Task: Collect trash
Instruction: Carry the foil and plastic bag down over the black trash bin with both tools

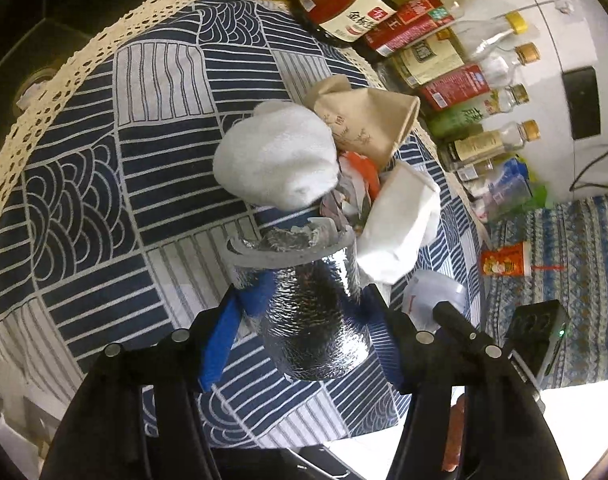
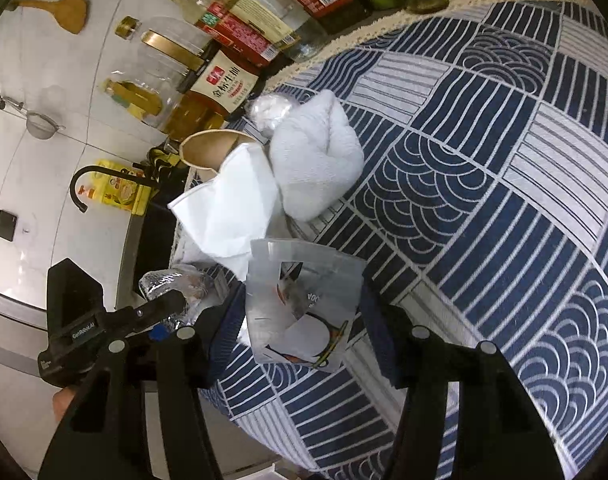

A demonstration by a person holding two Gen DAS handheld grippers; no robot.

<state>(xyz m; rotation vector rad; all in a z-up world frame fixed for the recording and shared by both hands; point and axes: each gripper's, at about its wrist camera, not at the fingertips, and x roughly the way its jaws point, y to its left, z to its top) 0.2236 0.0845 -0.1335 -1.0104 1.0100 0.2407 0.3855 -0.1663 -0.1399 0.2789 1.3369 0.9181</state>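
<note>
So you had both hands loaded at once here, which made sense with the trash all heaped in one spot on the surface's blue patterned cloth (image 1: 104,168). Your left gripper (image 1: 304,304) had its jaws clamped on the silvery foil tube (image 1: 311,312), gripped around the body with the torn open end pointing away from you, probably so nothing spilled toward you. Your right gripper (image 2: 304,312) had its jaws closed against the sides of the clear plastic wrapper (image 2: 300,304), pinched across its width because it's flimsy and would flop otherwise. The rest of the pile sat just past both: a white cloth bundle (image 1: 276,156), the brown paper cup (image 1: 367,120) on its side, a white paper bag (image 1: 399,220) and crumpled scraps touching each other, near the row of sauce bottles (image 1: 443,60).
</note>
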